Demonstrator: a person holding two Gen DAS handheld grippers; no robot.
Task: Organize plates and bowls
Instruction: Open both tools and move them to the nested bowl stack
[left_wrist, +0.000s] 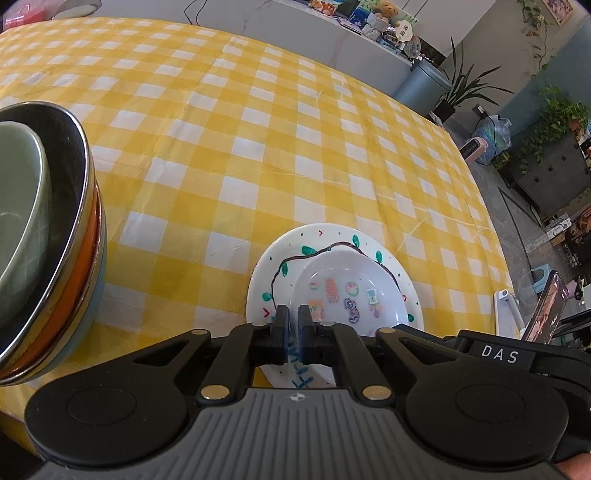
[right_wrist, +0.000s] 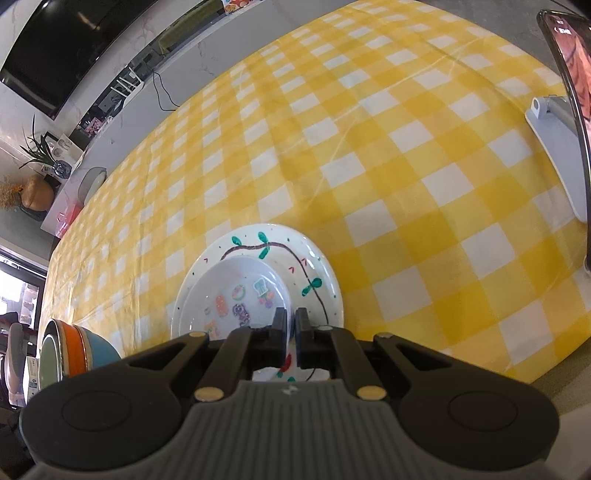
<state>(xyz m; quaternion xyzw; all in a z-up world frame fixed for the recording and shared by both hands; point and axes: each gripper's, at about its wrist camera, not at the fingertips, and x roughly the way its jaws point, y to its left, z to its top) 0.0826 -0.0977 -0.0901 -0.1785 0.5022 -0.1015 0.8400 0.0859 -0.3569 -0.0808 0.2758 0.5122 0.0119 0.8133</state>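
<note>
Left gripper (left_wrist: 294, 316) and right gripper (right_wrist: 290, 320), each with fingers nearly closed, pinching opposite near edges of the small plate (left_wrist: 351, 291). This plate lies on the vine plate (left_wrist: 295, 251), which rests on the checked cloth (left_wrist: 258, 147). Nested bowls (left_wrist: 44, 229) stand to the left, apart

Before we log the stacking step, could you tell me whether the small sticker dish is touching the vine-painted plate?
Touching: in the right wrist view the small sticker dish sits directly on the vine-painted plate, with no gap showing.
</note>
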